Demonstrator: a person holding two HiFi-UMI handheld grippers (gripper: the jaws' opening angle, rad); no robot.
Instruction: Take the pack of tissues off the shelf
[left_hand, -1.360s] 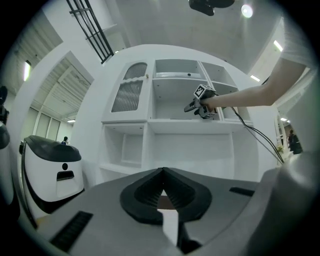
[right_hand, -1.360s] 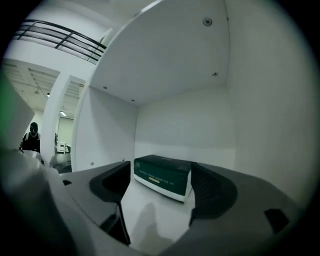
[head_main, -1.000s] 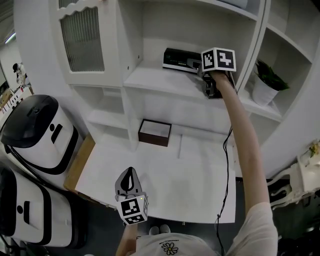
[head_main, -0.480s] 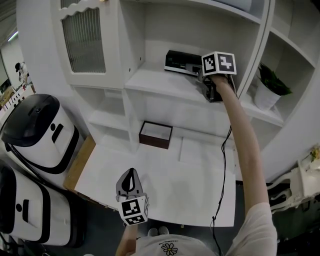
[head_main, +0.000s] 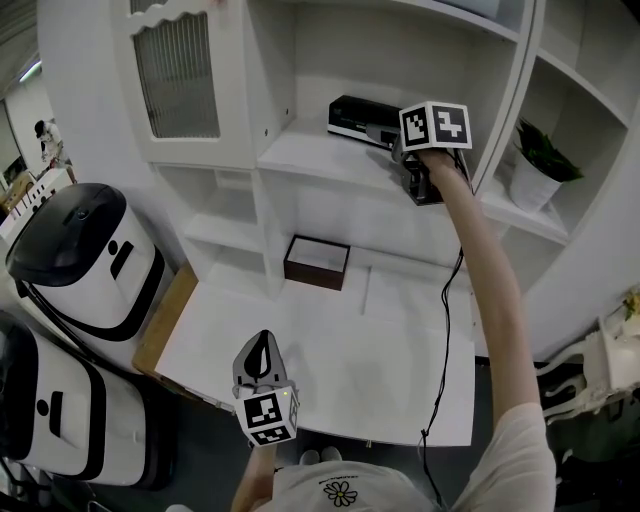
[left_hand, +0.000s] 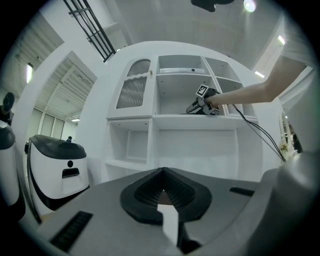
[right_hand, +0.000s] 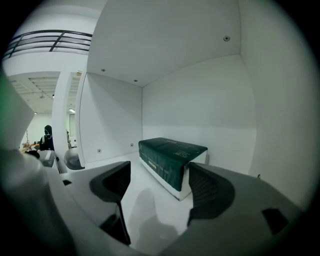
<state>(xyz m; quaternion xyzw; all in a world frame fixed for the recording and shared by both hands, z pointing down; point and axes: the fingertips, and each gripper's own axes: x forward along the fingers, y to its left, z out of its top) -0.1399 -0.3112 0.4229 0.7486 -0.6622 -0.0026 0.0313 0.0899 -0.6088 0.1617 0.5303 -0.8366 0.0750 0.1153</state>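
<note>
The pack of tissues (head_main: 358, 117), dark green on top with a white base, lies on the white upper shelf (head_main: 320, 160). In the right gripper view the pack (right_hand: 170, 157) sits just ahead of the jaws, its near end reaching in between the tips. My right gripper (right_hand: 160, 182) is open and its pads do not touch the pack. In the head view the right gripper (head_main: 396, 140) is held up at the shelf, right of the pack. My left gripper (head_main: 258, 356) hangs low over the desk, shut and empty; the left gripper view shows its jaws (left_hand: 161, 192) closed together.
A brown open box (head_main: 316, 262) stands at the back of the white desk (head_main: 330, 370). A potted plant (head_main: 535, 165) sits on the right shelf. Two white-and-black appliances (head_main: 85, 260) stand at the left. A cable (head_main: 445, 330) hangs below my right arm. A ribbed-glass cabinet door (head_main: 180, 75) is at upper left.
The right gripper stays in front of the pack with its jaws equally wide. Only the head view has shifted slightly.
</note>
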